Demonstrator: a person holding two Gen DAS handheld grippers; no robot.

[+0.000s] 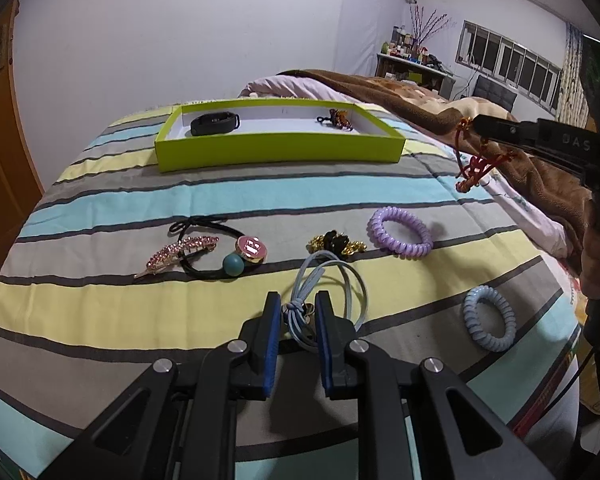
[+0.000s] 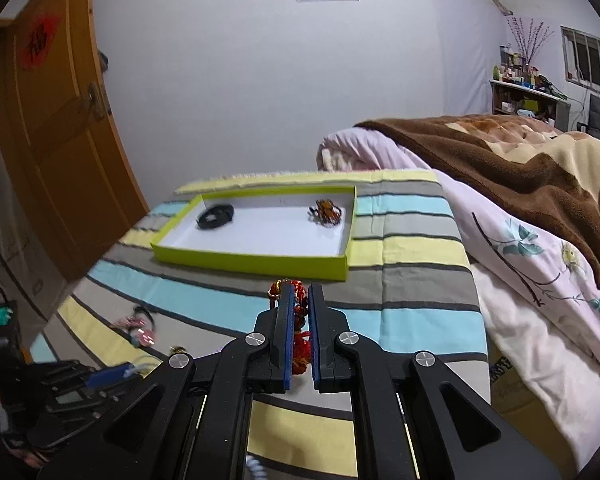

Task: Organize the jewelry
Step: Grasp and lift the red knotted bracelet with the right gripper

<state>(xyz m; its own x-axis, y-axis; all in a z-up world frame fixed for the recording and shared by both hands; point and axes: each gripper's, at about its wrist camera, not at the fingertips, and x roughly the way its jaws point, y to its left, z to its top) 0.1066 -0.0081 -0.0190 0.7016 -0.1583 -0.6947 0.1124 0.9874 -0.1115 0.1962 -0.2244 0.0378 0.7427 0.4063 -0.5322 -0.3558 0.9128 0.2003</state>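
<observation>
right gripper jaws clamp the red bracelet near the green tray; left gripper jaws sit half-open around the blue hair tie.

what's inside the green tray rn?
Inside the green tray: a black wristband at the left end and a small brown-orange hair claw at the right. The white floor between them is bare; nothing covered.
</observation>
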